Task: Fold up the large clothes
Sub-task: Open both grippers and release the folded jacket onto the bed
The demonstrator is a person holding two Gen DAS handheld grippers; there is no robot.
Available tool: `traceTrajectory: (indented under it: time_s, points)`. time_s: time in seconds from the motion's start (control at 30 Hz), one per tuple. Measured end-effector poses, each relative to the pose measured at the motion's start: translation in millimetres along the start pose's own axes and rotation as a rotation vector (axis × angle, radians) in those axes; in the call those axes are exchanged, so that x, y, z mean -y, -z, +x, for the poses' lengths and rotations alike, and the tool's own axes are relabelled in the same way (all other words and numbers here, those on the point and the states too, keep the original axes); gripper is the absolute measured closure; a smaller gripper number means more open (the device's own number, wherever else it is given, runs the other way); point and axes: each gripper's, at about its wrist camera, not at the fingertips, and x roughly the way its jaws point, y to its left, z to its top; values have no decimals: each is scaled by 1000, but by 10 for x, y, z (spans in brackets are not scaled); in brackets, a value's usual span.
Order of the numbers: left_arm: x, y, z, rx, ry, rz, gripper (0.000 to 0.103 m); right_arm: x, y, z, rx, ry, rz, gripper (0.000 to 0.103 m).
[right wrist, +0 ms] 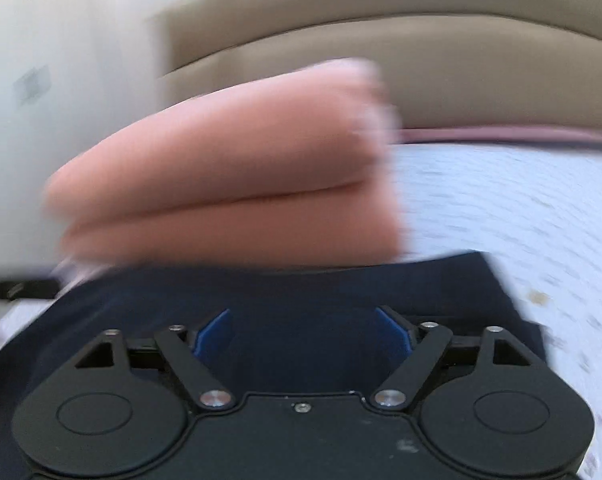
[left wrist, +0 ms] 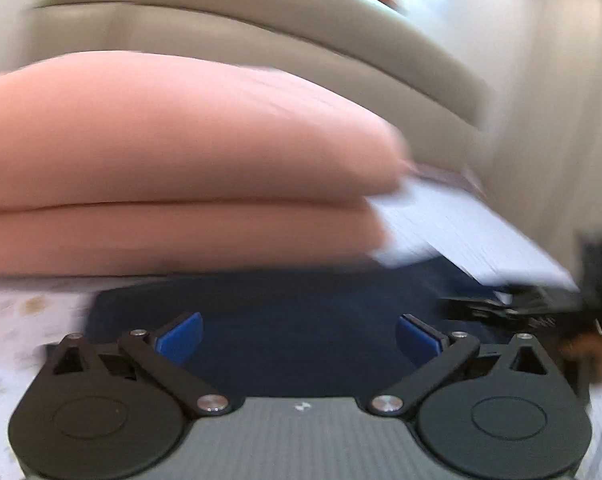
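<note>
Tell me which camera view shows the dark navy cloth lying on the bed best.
The right wrist view: the dark navy cloth spans most of the width there, its far edge and right corner visible. The left wrist view shows only a smaller patch, partly covered by the folded pink fabric.

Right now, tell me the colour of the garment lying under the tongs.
Dark navy blue, plain: the garment shows best in the right wrist view.

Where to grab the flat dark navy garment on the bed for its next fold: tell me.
Grip the dark navy garment at its right-hand edge, where it lies flat on the white patterned bedsheet. Come in low from the right side; the far edge sits against the folded peach-pink stack.
</note>
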Motion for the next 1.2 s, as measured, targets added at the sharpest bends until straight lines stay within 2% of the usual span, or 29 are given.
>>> traceTrajectory:
  time_s: [0.03, 0.1, 0.13, 0.17, 0.2, 0.23, 0.27, 0.33, 0.4, 0.43, 0.47, 0.5, 0.57, 0.6, 0.63, 0.67, 0.73, 0.8, 0.83, 0.87, 0.9, 0.97, 1.03, 1.07, 1.1, 1.13, 1.2]
  points:
    - [136, 9, 74, -49, 33, 62, 0, -85, -1, -5, -42, -66, -44, 6]
    - [341, 110, 245, -158, 67, 188, 0, -204, 33, 59, -175, -139, -122, 6]
    - [425, 228, 339, -228, 47, 264, 0, -210, 74, 110, -248, -135, -169, 6]
    - [441, 409, 407, -273, 15, 350, 0, -207, 161, 149, -315, -92, -243, 5]
    - [388, 545, 332, -214, 26, 387, 0, -188, 218, 138, -319, -63, -313, 5]
    - [300, 614, 231, -174, 38, 375, 0, -139, 290, 62, -298, -63, -374, 5]
    - [209, 618, 164, -175, 36, 334, 0, -25, 340, -40, -281, -65, -368, 3]
    - [90, 600, 59, -184, 20, 272, 0, 199, 354, -178, -301, -54, -246, 3]
    - [100, 508, -21, -214, -19, 260, 0, 276, 316, -254, -328, 32, -260, 3]
    - [143, 450, -63, -236, -28, 257, 2, 280, 262, -329, -336, 41, -255, 8]
    - [184, 399, -122, -247, -6, 260, 5, 251, 206, -409, -331, 33, -254, 9]
    - [263, 355, -199, -243, 47, 281, 5, 192, 138, -521, -310, -12, -254, 9]
    - [509, 286, -325, -212, 130, 348, 0, 66, 67, -758, -249, -158, -250, 6]
    - [611, 287, -319, -213, 136, 385, 0, -37, 47, -807, -245, -213, -266, 4]
    - [723, 297, -274, -232, 119, 434, 0, -150, 53, -822, -255, -252, -301, 4]
    - [839, 364, -188, -273, 72, 496, 0, -317, 125, -832, -279, -267, -376, 4]
    - [911, 537, -31, -349, 24, 558, 0, -597, 356, -744, -366, -217, -544, 4]
    - [809, 655, -8, -373, 6, 494, 0, -643, 582, -627, -428, -167, -619, 0]
    - [735, 686, -43, -361, -3, 434, 0, -524, 635, -621, -414, -163, -532, 0]
    - [702, 720, -85, -355, -14, 415, 0, -389, 652, -628, -410, -172, -437, 0]
    - [689, 753, -131, -345, -24, 417, 0, -286, 681, -670, -395, -181, -397, 0]
    - [663, 820, -231, -338, -26, 404, 0, -253, 781, -823, -366, -164, -485, 0]
    - [558, 868, -312, -365, -17, 377, 0, -163, 830, -952, -377, -154, -470, 0]
    - [482, 941, -361, -401, -47, 422, 0, -85, 847, -998, -389, -151, -455, 0]
    - [501, 1005, -374, -401, -64, 485, 0, -43, 838, -977, -397, -144, -453, 0]
    - [458, 1046, -475, -373, -69, 484, 0, 16, 856, -1018, -408, -140, -449, 0]
    - [267, 1056, -608, -385, -80, 377, 0, 88, 833, -895, -434, -123, -457, 0]
